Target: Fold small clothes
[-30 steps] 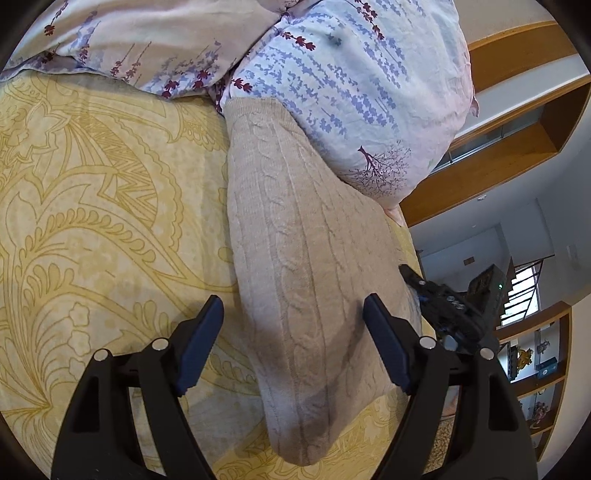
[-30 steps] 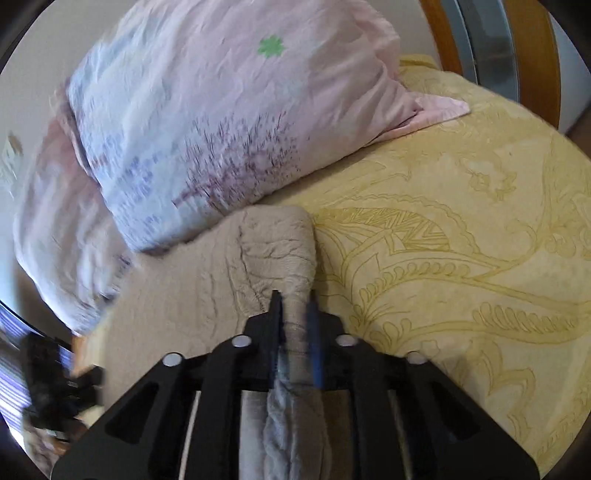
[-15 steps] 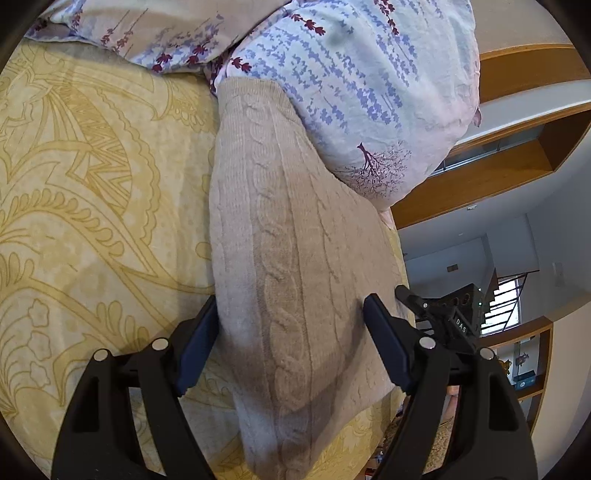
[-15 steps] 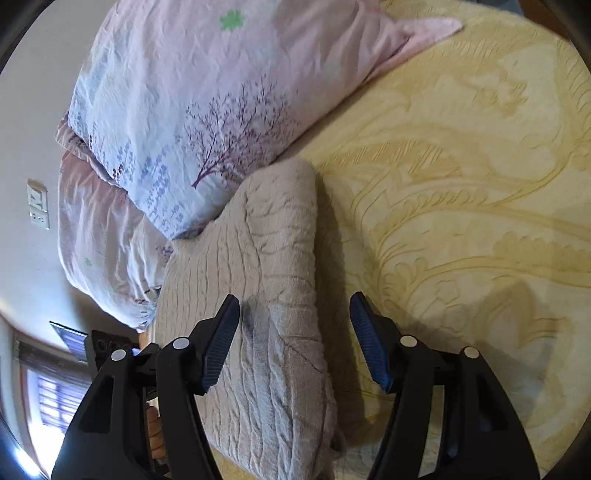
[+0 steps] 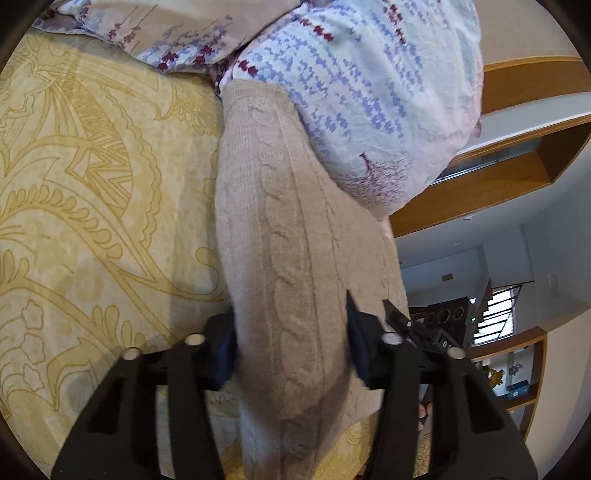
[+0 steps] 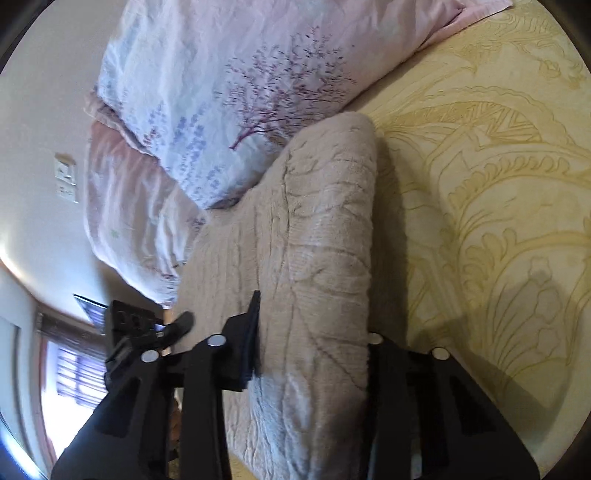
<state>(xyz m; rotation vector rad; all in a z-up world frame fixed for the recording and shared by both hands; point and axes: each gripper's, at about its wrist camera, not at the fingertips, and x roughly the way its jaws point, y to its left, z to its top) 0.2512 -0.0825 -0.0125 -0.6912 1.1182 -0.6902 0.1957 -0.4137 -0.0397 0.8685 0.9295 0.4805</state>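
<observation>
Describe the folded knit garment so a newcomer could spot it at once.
Start at the yellow patterned bedspread and go to the floral pillows at its head. The beige cable-knit sweater lies folded in a long strip, its far end against them. It is the only plain, ribbed-textured item among printed fabrics.

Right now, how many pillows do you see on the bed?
2. The blue-and-pink floral pillow lies against the far end of the beige cable-knit sweater; the second floral pillow lies beside it, on its left in the left wrist view. More may be hidden.
</observation>
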